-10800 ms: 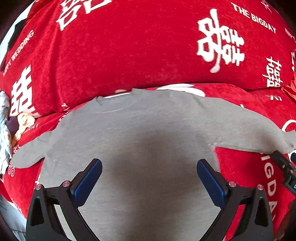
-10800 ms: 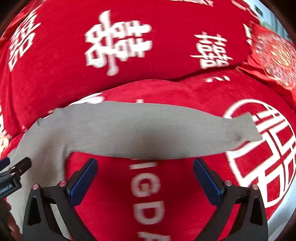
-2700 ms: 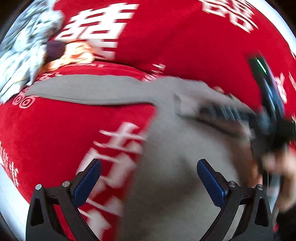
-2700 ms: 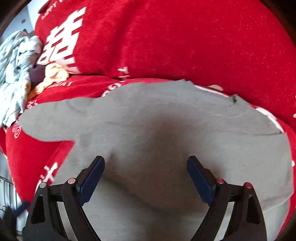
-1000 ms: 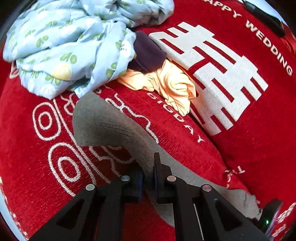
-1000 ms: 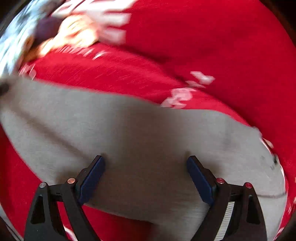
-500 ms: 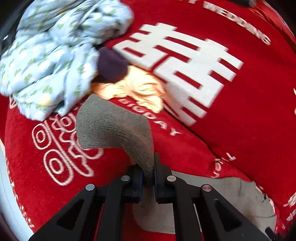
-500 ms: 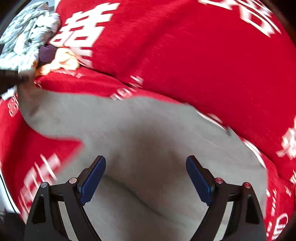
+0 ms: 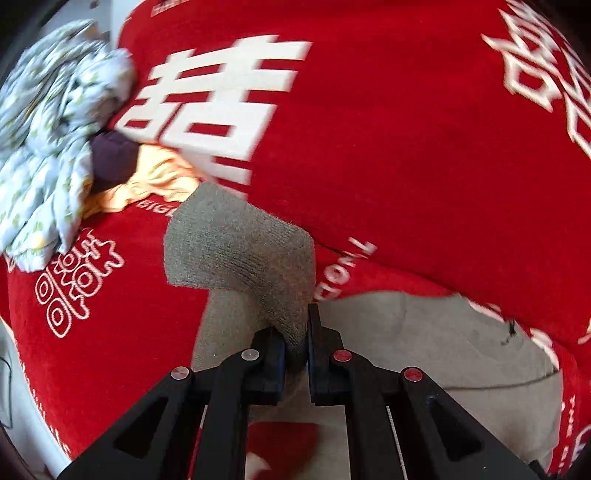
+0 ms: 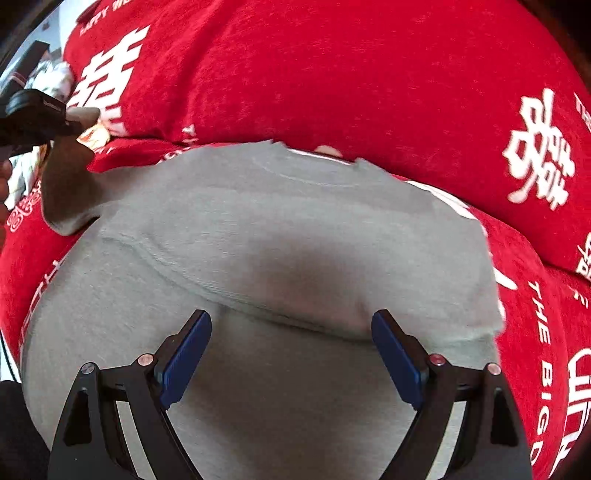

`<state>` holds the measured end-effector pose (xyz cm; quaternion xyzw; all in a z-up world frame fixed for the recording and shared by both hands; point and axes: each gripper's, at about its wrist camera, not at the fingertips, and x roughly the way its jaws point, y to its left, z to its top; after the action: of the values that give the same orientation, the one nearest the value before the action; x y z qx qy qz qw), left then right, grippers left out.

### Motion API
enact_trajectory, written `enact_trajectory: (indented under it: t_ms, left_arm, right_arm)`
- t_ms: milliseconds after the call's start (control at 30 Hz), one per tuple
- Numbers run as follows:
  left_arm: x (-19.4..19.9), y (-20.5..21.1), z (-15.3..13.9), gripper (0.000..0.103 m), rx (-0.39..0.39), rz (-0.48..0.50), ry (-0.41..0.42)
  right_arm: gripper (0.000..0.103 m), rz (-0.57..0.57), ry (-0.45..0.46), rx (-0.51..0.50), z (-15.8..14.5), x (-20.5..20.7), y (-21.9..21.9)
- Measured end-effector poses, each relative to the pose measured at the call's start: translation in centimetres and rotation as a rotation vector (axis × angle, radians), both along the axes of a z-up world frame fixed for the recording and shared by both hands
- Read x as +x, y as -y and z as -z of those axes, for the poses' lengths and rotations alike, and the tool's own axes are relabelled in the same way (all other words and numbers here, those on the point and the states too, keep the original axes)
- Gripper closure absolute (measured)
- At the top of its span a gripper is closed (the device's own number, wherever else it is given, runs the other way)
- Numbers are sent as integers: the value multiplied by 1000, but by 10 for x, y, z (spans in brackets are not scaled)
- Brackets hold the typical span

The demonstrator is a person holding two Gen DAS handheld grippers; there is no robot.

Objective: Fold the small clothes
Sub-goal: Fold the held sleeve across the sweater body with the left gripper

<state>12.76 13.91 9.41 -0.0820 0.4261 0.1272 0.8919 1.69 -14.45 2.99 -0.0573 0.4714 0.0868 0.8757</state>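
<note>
A red sofa (image 10: 332, 74) with white lettering fills both views. The grey top (image 10: 277, 229) lies flat on it under the wide, empty right claw (image 10: 291, 347). The left claw (image 9: 295, 339) pinches its sleeve (image 9: 240, 251), lifted ahead of the jaws, with a heap of clothes (image 9: 55, 140) beyond to the left.

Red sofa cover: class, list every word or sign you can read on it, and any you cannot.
"THE BIG": white print on the red cover, rest cut off.
"囍": large white sign on the cover.
Unreadable, blurred: small lettering top left; curved lettering by the grey sleeve.
</note>
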Motion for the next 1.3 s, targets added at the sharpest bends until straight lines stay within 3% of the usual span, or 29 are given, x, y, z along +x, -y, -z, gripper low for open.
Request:
enact_trajectory:
  t_ms: [833, 1300]
  left_arm:
    - [-34, 261, 3, 93, 182, 333, -16]
    - [-51, 330, 41, 93, 266, 444, -89]
  right_arm:
    - [12, 178, 44, 120, -6, -33, 132]
    - [12, 259, 41, 190, 1, -43, 178]
